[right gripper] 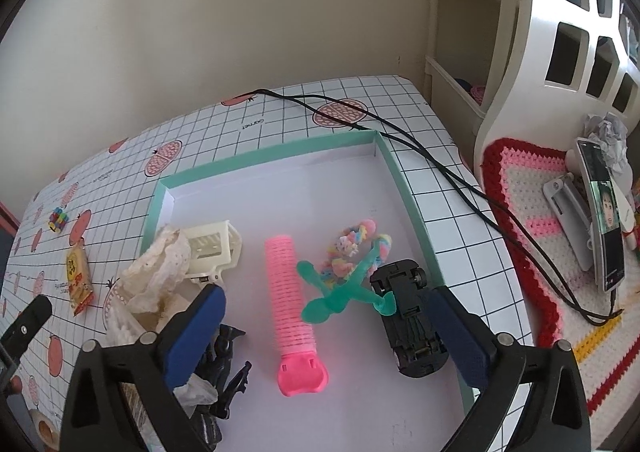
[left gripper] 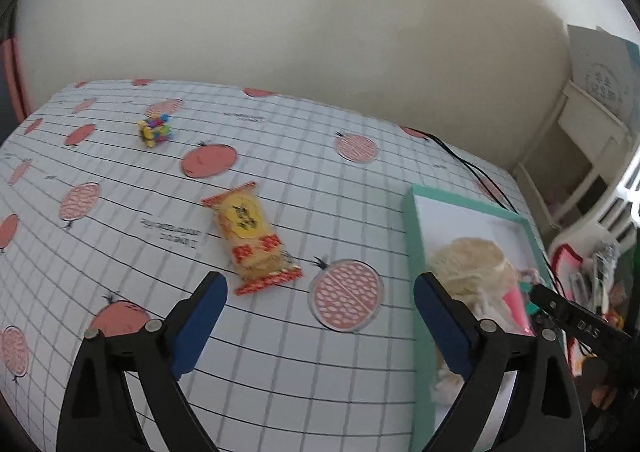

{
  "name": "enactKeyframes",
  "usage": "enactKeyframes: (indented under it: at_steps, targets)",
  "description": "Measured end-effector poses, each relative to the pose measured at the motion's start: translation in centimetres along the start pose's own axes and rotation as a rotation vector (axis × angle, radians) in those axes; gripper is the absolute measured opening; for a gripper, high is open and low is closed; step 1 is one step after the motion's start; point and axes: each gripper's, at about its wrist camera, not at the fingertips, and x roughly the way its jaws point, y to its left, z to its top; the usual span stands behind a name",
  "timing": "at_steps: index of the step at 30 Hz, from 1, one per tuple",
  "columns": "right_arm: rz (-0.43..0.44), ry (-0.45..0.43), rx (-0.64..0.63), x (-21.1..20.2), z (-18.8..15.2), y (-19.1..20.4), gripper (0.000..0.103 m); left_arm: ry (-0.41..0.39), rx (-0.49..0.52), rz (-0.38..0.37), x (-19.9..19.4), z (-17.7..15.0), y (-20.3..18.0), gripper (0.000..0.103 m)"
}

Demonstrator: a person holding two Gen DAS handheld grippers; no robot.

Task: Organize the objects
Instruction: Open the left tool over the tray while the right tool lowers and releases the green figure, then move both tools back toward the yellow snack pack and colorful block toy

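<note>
A yellow and red snack packet (left gripper: 250,238) lies on the checked tablecloth, just ahead of my open left gripper (left gripper: 320,292), nearer its left finger. Farther back left sits a small multicoloured toy (left gripper: 154,130). The same snack packet (right gripper: 78,276) and toy (right gripper: 59,219) show at the left in the right wrist view. My right gripper (right gripper: 326,312) hangs open and empty over the teal-rimmed white box (right gripper: 264,158), which holds a pink hair roller (right gripper: 290,308), a green plastic figure (right gripper: 340,294), a black toy car (right gripper: 412,320), a pastel braided band (right gripper: 356,244), a cream clip (right gripper: 212,248) and lace cloth (right gripper: 160,272).
A black cable (right gripper: 440,168) runs across the table and past the box's right corner to a phone (right gripper: 606,212) on a crocheted mat (right gripper: 532,188). White shelving (right gripper: 520,32) stands at the right. A beige wall backs the table. Dark plastic pieces (right gripper: 224,372) lie in the box's near left corner.
</note>
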Motion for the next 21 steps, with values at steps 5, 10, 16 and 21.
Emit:
enactKeyframes:
  at_steps: [5,10,16,21]
  targets:
    - [0.004,-0.005,0.002,-0.1,0.1,0.2,0.103,-0.054,0.006,0.044,-0.4,0.2,0.6,0.103]
    - [0.008,-0.009,-0.007,-0.1,0.2,0.9,0.103,-0.064,0.006,0.042,-0.4,0.4,0.9,0.103]
    - [0.026,-0.036,-0.009,-1.3,0.7,2.0,0.103,-0.077,-0.026,0.030,-0.9,1.1,1.8,0.103]
    - [0.076,-0.128,-0.029,-4.3,1.9,4.1,0.103,-0.119,-0.142,0.033,-2.0,2.3,5.4,0.103]
